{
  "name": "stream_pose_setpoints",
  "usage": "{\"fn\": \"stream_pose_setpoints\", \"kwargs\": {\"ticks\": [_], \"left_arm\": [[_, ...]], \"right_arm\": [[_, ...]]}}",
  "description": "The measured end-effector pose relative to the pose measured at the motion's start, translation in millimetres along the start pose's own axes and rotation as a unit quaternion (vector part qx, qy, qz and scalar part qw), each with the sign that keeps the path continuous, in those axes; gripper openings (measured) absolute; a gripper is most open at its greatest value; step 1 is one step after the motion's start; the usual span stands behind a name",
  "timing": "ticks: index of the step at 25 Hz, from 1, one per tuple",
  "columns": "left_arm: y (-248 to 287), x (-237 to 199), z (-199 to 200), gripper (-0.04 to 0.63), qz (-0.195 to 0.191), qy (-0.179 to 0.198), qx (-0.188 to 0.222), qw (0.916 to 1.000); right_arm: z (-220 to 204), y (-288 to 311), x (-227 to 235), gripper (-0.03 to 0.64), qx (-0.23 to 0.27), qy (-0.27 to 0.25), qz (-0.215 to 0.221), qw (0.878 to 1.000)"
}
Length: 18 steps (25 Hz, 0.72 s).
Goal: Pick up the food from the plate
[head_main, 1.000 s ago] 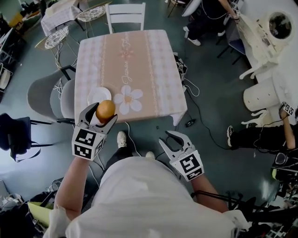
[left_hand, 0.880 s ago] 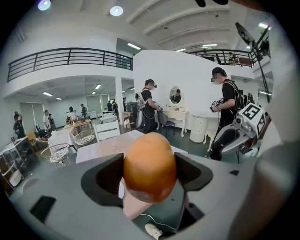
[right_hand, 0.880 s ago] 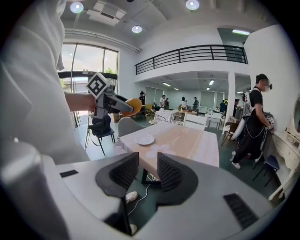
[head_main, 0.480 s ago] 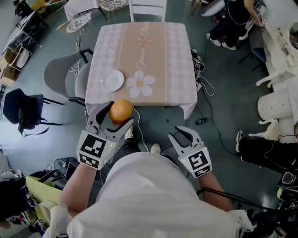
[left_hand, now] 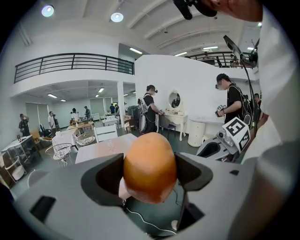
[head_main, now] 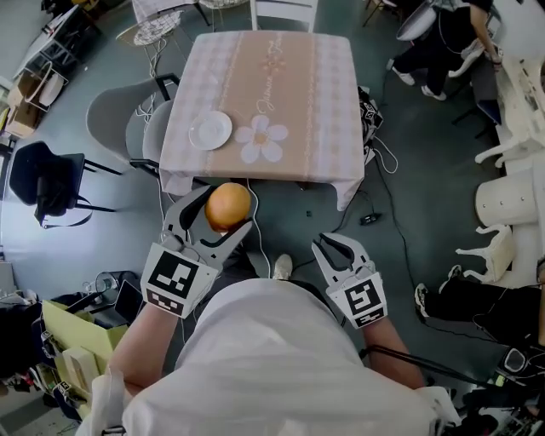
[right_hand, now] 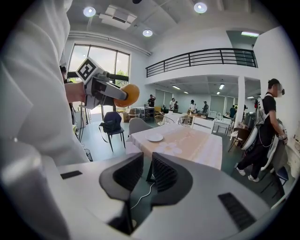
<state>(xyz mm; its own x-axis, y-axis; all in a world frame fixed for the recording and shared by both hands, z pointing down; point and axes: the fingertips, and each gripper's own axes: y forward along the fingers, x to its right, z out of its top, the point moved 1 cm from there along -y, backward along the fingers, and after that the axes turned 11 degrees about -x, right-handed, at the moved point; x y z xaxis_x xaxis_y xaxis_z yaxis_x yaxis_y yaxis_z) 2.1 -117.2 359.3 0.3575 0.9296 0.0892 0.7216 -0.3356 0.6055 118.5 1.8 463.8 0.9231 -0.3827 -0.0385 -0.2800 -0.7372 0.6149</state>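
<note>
A round orange food item is clamped between the jaws of my left gripper, held in the air in front of the person, short of the table's near edge. In the left gripper view the food fills the gap between both pads. The white plate lies bare on the checked tablecloth of the table, near its left front corner. My right gripper hangs over the floor to the right. Its jaws are closing, a narrow gap is left, and nothing is between them.
Two grey chairs stand at the table's left side, a dark chair further left, a white chair at the far end. Cables trail on the floor right of the table. White furniture and seated people are at the right.
The person has backed away from the table, so the left gripper with the food is now farther from the plate. The right gripper's jaws have narrowed from wide apart to a slim gap.
</note>
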Motion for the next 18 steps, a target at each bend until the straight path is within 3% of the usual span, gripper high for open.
{"fn": "stream_pose_setpoints", "kwargs": {"ticks": [18], "left_arm": [[-9.2,2.5,-3.1,0.353,0.014,-0.006,0.003,0.9999]], "right_arm": [[-3.3,8.4,-13.0,0.026,-0.013,-0.026,0.031,0.999]]}}
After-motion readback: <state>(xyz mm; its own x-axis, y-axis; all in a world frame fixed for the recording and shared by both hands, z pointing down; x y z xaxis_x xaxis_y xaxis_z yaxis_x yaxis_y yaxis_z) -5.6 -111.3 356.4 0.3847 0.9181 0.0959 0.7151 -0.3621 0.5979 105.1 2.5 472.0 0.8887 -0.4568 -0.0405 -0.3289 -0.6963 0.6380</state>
